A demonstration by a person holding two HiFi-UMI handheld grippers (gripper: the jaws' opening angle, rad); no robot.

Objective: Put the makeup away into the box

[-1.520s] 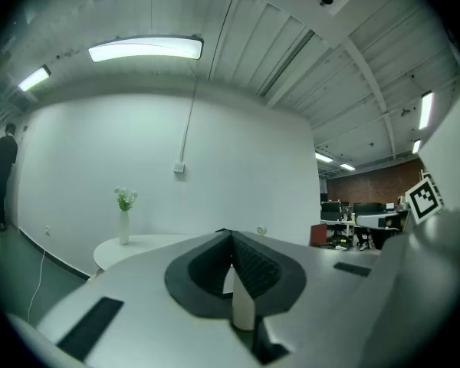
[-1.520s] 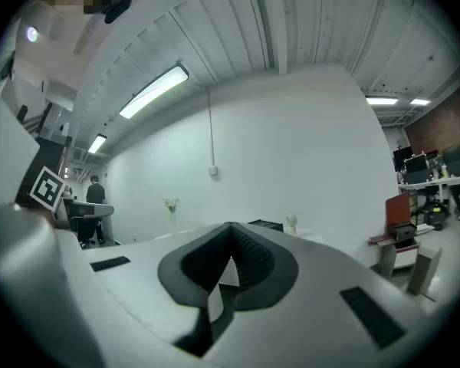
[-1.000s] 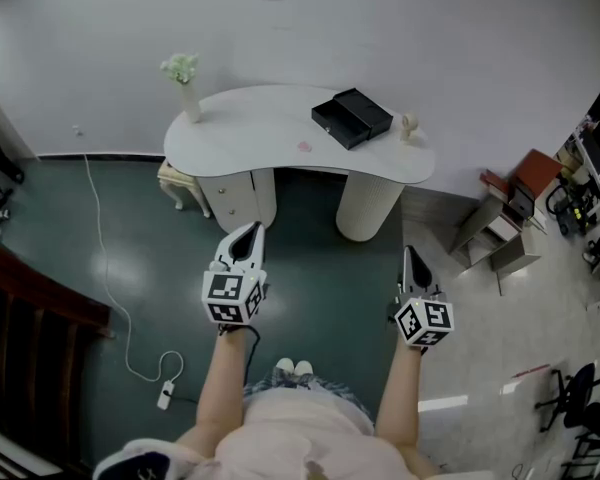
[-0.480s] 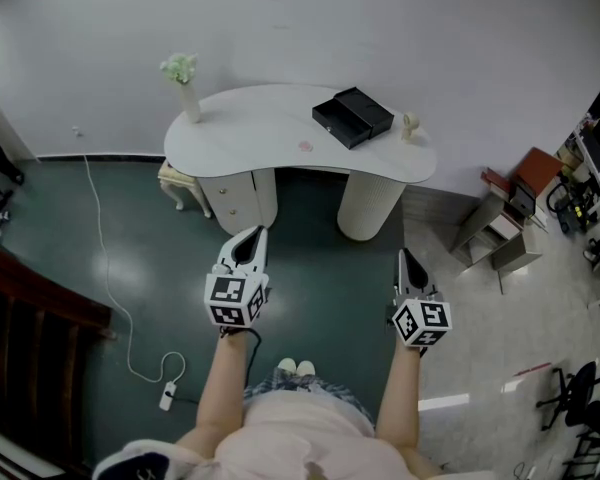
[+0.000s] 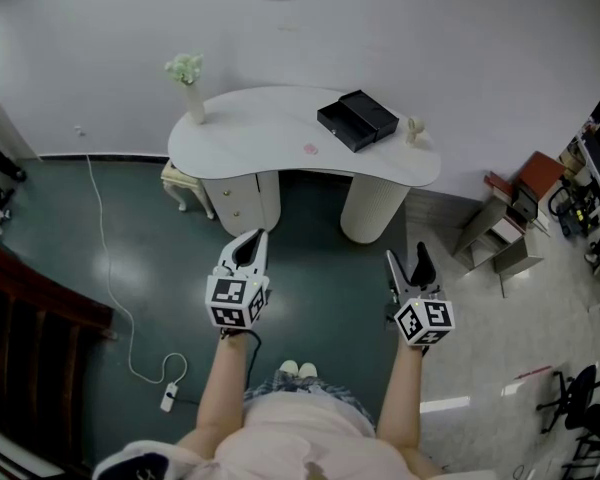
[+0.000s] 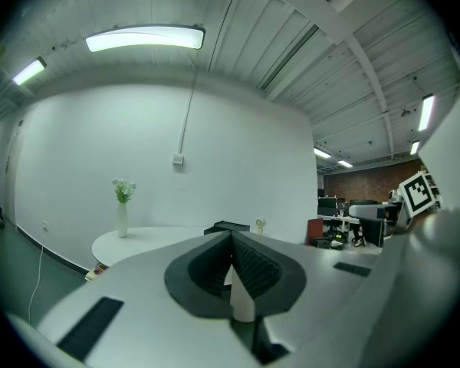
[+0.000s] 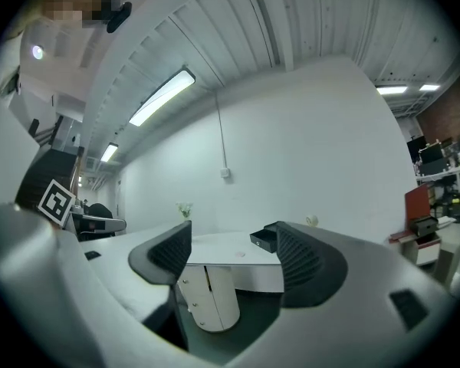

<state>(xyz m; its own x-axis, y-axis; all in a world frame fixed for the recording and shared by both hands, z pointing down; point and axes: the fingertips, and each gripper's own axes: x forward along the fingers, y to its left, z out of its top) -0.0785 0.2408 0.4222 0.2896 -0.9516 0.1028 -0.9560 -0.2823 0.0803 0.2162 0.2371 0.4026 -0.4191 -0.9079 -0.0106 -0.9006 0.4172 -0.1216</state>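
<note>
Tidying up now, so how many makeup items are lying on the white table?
1: a small pink item near the front edge of the table, left of the black box. Others may be hidden in the box.

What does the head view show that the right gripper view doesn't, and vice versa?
Head view only: the white cable trailing across the floor to a power strip, the stool tucked under the table's left end, and the person's shoes. Right gripper view only: the ribbed ceiling and its strip light. Both: the white table, the black box on it with its drawer pulled out, the vase of flowers, and the right gripper, jaws opening with nothing between them.
</note>
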